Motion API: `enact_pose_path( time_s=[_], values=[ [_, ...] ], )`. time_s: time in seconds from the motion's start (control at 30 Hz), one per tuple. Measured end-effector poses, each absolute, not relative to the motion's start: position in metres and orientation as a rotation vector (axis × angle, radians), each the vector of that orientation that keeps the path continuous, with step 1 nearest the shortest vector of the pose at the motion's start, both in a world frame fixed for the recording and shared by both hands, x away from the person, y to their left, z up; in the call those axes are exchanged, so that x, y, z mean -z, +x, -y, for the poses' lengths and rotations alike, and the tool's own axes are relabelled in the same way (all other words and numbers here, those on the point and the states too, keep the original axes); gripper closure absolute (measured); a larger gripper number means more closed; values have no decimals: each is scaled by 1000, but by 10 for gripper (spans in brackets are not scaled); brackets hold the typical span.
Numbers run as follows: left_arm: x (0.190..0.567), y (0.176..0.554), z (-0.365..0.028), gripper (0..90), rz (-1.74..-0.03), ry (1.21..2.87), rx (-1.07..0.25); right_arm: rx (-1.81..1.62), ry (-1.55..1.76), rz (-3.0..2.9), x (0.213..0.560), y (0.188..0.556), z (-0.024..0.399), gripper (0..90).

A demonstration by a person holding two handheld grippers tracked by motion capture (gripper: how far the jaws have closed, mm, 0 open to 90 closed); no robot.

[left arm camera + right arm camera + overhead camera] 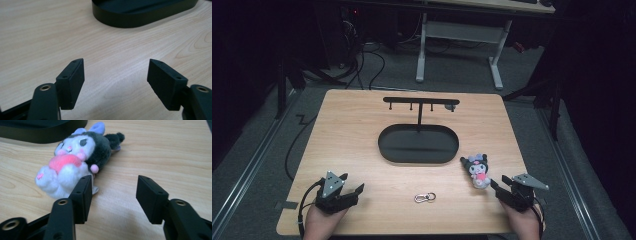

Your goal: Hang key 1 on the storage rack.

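We see the wooden worktop (pixel 362 130) carrying a black oval tray (pixel 418 144) with a hook stand (pixel 419 102) rising from it. A plush toy (pixel 477 170) lies on its back just right of the tray, and a small metal clasp (pixel 425 197) sits near the front edge. Our left tongs (pixel 353 189) rest low, spread and empty. Our right tongs (pixel 112 195) stand spread just beside the plush, nothing between them.

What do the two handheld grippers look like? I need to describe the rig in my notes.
Both are black. The left gripper and right gripper each carry a grey three-cornered plate on top, with a dark cable trailing back by the hand. Up close, each has two flat, wedge-shaped black pads bolted on with small screws, and brass-coloured pivots in the arms behind them.
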State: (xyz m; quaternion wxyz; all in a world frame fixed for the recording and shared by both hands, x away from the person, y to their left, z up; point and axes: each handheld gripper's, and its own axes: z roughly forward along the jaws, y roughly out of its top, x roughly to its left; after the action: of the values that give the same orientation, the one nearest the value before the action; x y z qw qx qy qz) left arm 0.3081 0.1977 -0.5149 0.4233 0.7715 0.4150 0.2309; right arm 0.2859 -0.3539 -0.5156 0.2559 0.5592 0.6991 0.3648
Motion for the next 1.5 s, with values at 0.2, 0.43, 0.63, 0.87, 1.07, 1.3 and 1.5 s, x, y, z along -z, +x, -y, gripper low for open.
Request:
enact_pose_path(
  time_s=[0.2,0.43,0.63,0.87,1.07,1.3,1.5],
  values=[
    [521,312,-200,255,-1037,1921,-519,-959,1551,-1889,511,273,353,370],
    [516,311,-199,239,-1014,1899,-520,-931,1626,-1945,511,268,351,284],
    [515,311,-199,238,-1004,1890,-508,-898,1641,-1997,508,268,347,245],
    [516,311,-203,239,-1023,1872,-490,-849,1641,-2113,507,275,337,196],
    [515,311,-203,239,-1017,1849,-491,-788,1639,-2194,502,278,333,151],
    [515,309,-205,239,-1009,1866,-491,-718,1623,-2251,494,282,328,150],
    [518,306,-203,239,-983,1912,-494,-667,1617,-2303,491,284,321,149]
  ],
)
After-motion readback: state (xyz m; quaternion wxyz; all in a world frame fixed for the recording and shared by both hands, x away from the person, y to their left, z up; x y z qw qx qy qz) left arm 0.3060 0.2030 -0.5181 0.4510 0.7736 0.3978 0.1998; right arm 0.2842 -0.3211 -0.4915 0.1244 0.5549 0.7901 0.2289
